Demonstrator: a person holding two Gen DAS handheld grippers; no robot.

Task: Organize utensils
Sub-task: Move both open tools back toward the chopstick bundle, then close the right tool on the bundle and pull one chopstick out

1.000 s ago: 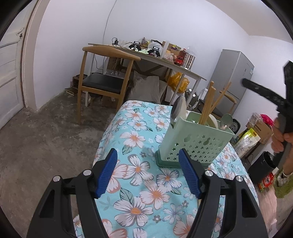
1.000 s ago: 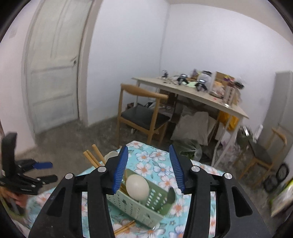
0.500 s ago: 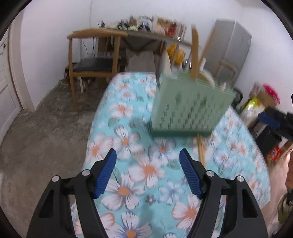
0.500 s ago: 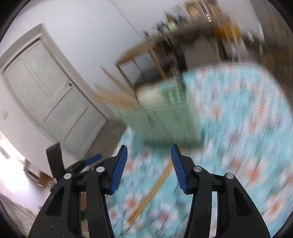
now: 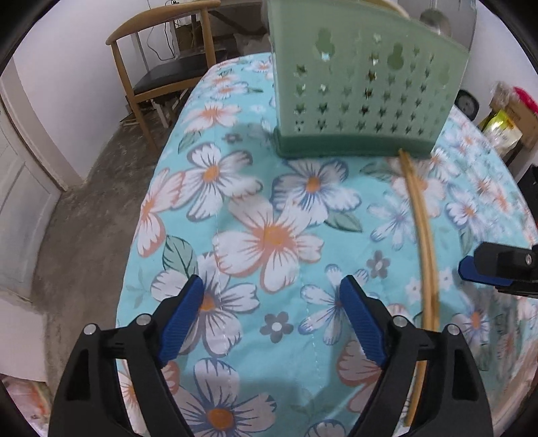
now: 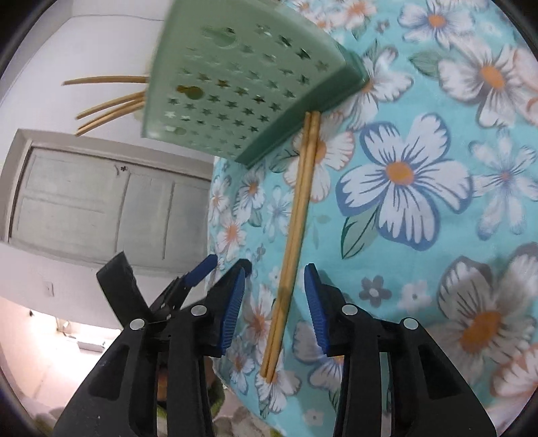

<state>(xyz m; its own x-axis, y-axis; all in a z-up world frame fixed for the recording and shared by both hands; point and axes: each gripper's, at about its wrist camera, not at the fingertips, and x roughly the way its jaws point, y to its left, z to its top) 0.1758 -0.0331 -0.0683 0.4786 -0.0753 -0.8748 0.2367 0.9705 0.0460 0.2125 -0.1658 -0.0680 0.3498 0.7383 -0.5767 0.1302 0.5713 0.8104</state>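
A pale green perforated utensil holder [image 5: 363, 84] [image 6: 242, 77] stands on the floral tablecloth [image 5: 269, 235], with several chopsticks [image 6: 107, 107] and a spoon [image 5: 433, 20] in it. A loose pair of wooden chopsticks [image 6: 296, 218] [image 5: 423, 235] lies flat on the cloth, one end against the holder's base. My right gripper [image 6: 274, 279] hangs low over the near half of that pair, its jaws closing with the chopsticks between them, pads not touching. My left gripper [image 5: 270, 282] hovers over bare cloth left of the pair, jaws opening, nothing between them.
A wooden chair [image 5: 161, 67] stands beyond the table's far left corner on the concrete floor [image 5: 84, 201]. The table's left edge runs close by. Bags and boxes [image 5: 504, 124] sit past the right edge. A white door [image 6: 101, 201] shows behind the left gripper [image 6: 188, 279].
Both grippers have come down toward the table. The right one rolled over and now straddles the lying chopsticks, its jaws narrower. The left tipped downward and its jaws widened.
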